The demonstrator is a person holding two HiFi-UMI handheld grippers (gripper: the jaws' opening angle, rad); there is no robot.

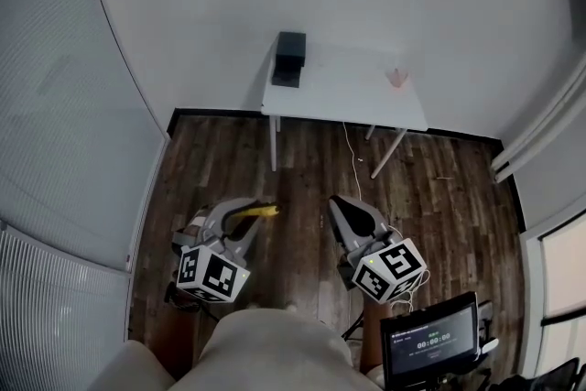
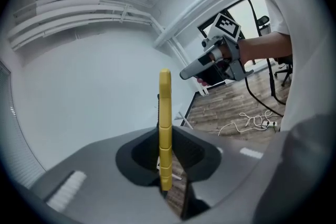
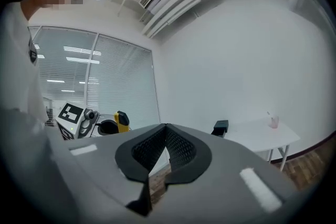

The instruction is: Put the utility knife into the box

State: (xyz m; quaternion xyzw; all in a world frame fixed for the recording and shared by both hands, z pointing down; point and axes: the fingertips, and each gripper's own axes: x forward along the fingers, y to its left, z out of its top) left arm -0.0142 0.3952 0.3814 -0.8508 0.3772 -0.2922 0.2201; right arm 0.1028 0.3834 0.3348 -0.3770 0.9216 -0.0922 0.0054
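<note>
Two claws hover near, over open wooden floor (image 1: 439,188): the left claw (image 1: 245,220) clamps the yellow utility knife (image 1: 259,211), the right claw (image 1: 346,211) is closed, empty. Far off, the black box (image 1: 289,58) sits at the white desk's (image 1: 348,92) left edge.

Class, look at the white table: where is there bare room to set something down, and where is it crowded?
Bare: the middle and front edge of the white table, between the black box at its left end and the small pink cup near its far right. Crowded: only the box's end.
</note>
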